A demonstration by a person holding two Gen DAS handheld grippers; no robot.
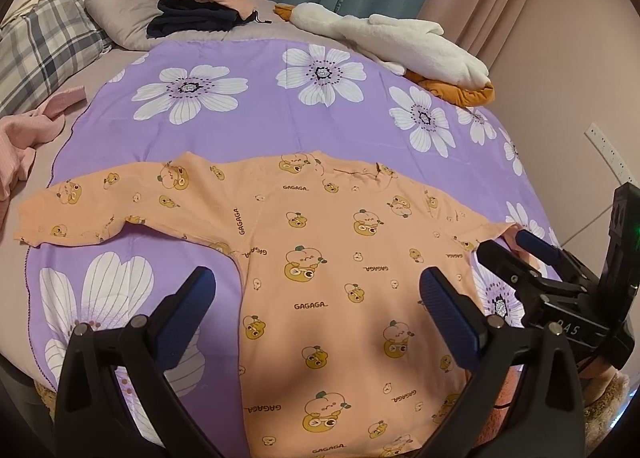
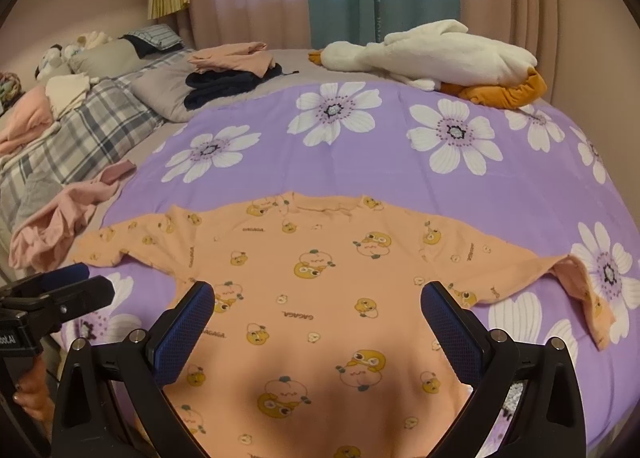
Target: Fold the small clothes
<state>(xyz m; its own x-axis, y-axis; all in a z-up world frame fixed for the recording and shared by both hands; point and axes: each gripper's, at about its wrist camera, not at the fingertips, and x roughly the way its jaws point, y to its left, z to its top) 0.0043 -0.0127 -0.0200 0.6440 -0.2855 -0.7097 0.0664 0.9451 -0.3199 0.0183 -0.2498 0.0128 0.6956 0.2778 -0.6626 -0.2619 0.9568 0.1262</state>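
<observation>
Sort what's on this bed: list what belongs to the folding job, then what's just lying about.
For the job:
- orange printed top, spread flat
- purple flowered sheet beneath it
- left tongs, open
- right tongs, open

Lying about:
- plush goose
- pink and navy clothes pile
- crumpled pink garment
- plaid pillow

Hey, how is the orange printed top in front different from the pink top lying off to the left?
The orange top is spread flat with sleeves out on the purple flowered sheet; the pink top lies crumpled beside the sheet, on the grey bedding. The orange top carries cartoon prints and "GAGAGA" lettering; the pink top looks plain. Both are soft garments on the bed, neither folded yet.
</observation>
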